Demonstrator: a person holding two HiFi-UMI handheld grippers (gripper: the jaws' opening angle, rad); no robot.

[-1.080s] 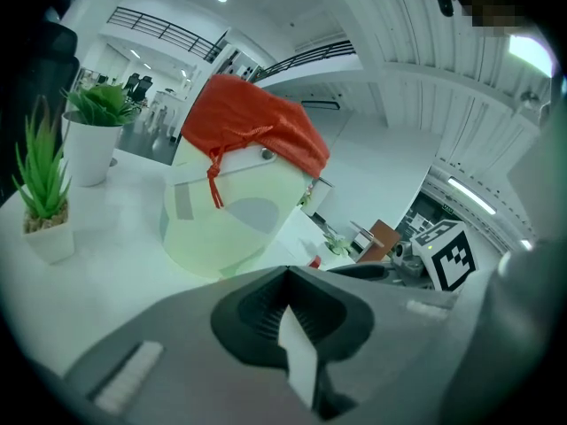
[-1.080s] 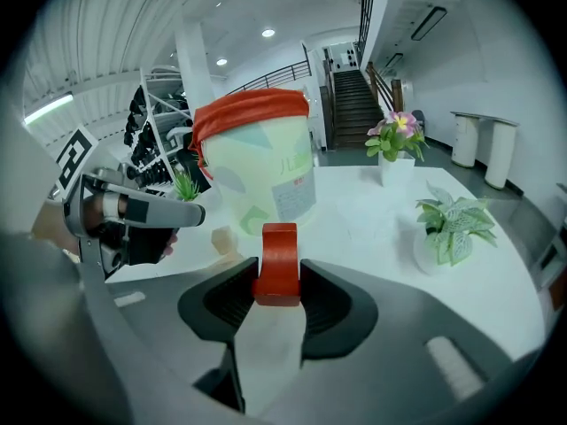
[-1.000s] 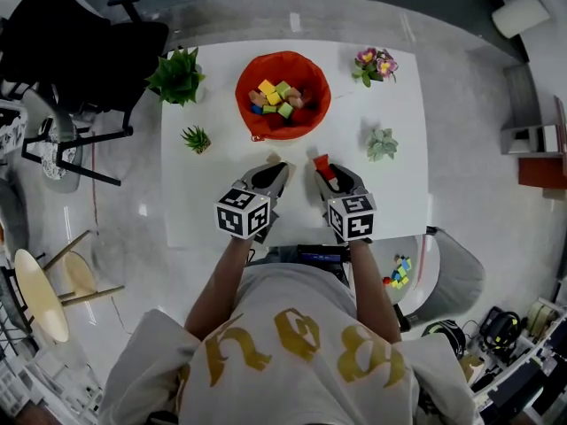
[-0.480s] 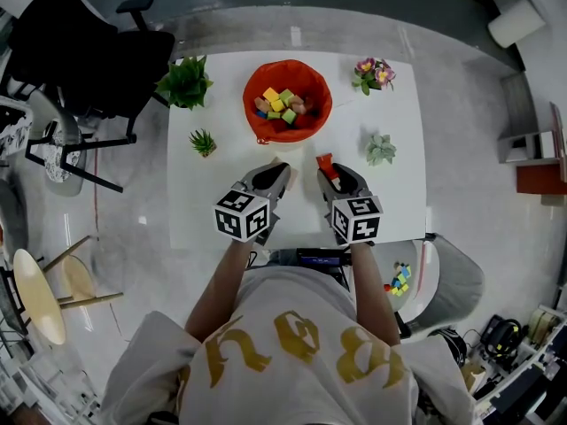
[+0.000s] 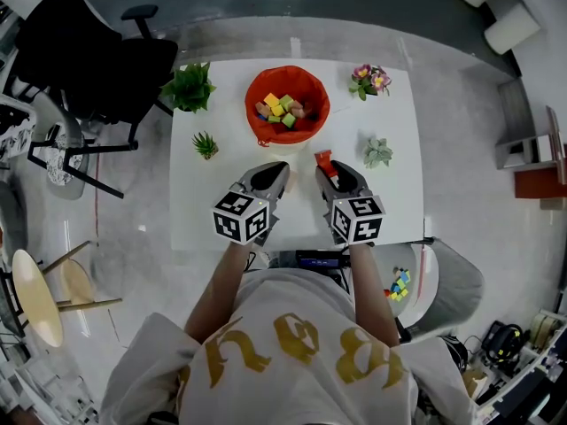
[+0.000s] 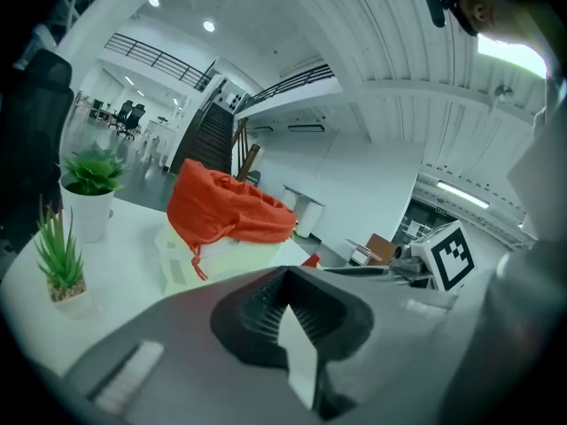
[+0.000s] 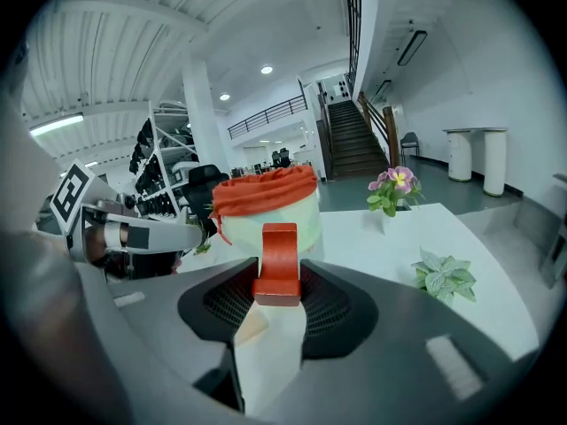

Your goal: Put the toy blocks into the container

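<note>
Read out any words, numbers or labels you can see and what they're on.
Shirt: gold letters, upside down from the head view, apparently "BOY".
Marker cube and its twin: coded black-and-white squares, no words.
Nothing else is readable.

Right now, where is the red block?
The red block is clamped in the right gripper, just right of centre in the head view, short of the red-lined container and left of the pale succulent.

Left tongs: tips together, nothing held. Ahead, slightly left: container with red cloth lining on white tabletop. Further left: leafy potted plant, spiky potted plant. Right of tongs: marker cube.
</note>
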